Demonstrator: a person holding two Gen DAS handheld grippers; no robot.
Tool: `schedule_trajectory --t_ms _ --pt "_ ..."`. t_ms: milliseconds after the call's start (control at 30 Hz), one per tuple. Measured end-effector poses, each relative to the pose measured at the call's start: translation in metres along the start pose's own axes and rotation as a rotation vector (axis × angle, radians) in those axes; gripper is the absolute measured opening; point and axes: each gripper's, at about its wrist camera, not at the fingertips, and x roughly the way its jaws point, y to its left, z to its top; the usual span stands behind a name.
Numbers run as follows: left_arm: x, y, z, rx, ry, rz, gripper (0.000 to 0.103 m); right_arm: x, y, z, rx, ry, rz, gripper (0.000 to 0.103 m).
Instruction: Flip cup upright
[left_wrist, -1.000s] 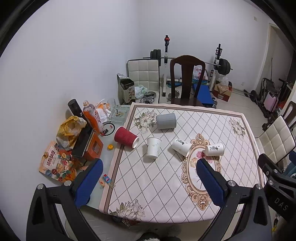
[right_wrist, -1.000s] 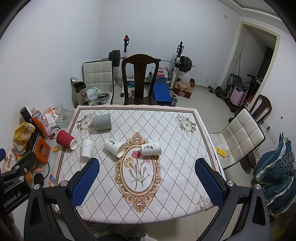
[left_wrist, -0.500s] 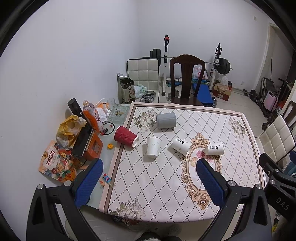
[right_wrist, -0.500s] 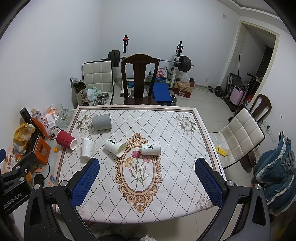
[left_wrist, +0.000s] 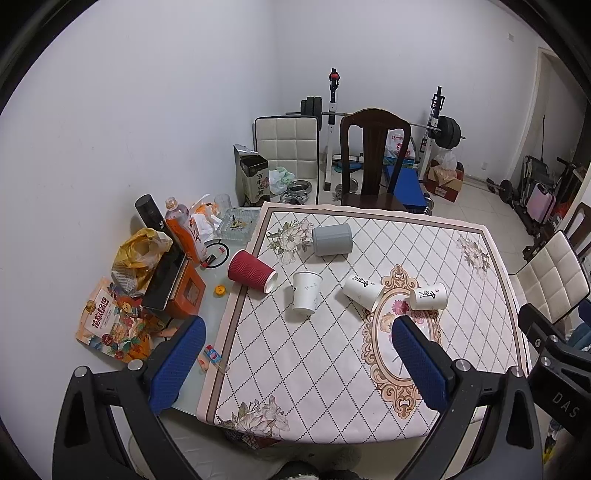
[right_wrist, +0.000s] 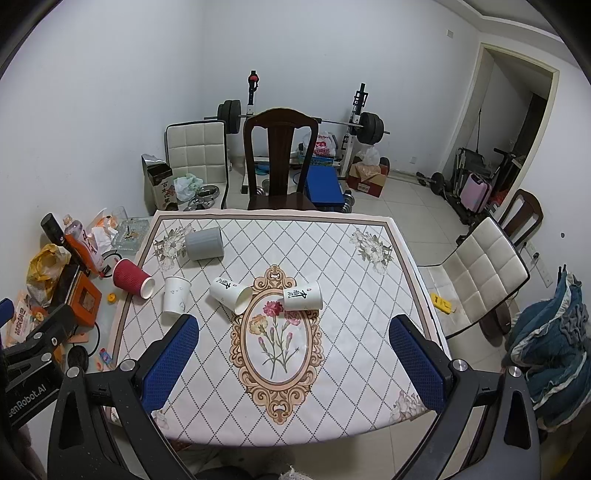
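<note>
Several cups lie on the patterned tablecloth (left_wrist: 314, 362). A grey cup (left_wrist: 331, 240) lies on its side at the far left. A red ribbed cup (left_wrist: 251, 271) lies on its side at the left edge. A plain white cup (left_wrist: 306, 297) lies tipped. Two white cups with black characters (left_wrist: 362, 290) (left_wrist: 428, 296) lie on their sides near the oval flower print. The same cups show in the right wrist view (right_wrist: 204, 243) (right_wrist: 132, 278) (right_wrist: 176, 296) (right_wrist: 231, 294) (right_wrist: 303, 295). My left gripper (left_wrist: 295, 363) and right gripper (right_wrist: 291, 363) are open and empty, high above the near table edge.
A dark wooden chair (left_wrist: 373, 158) stands at the far side. A white padded chair (right_wrist: 480, 273) stands at the right. Bottles, bags and an orange box (left_wrist: 184, 295) crowd the glass strip on the left. Weight equipment (right_wrist: 295, 122) stands by the back wall.
</note>
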Motion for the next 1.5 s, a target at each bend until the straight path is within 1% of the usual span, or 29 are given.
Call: schedule_trajectory --t_ms 1033,1267,1367,1500 --pt "-0.001 -0.001 0.001 0.000 -0.001 0.002 0.103 -0.001 0.003 0.000 -0.001 0.003 0.006 0.103" --pt "0.002 -0.006 0.004 -0.004 0.016 0.016 0.103 0.000 0.005 -0.005 0.005 0.014 0.022 0.103" --pt "0.010 -0.011 0.000 -0.010 0.037 0.033 0.103 0.013 0.000 -0.010 0.008 0.042 0.033 0.103" --pt "0.044 -0.009 -0.014 -0.029 0.106 0.090 0.103 0.049 -0.004 -0.019 0.004 0.120 0.055 0.103"
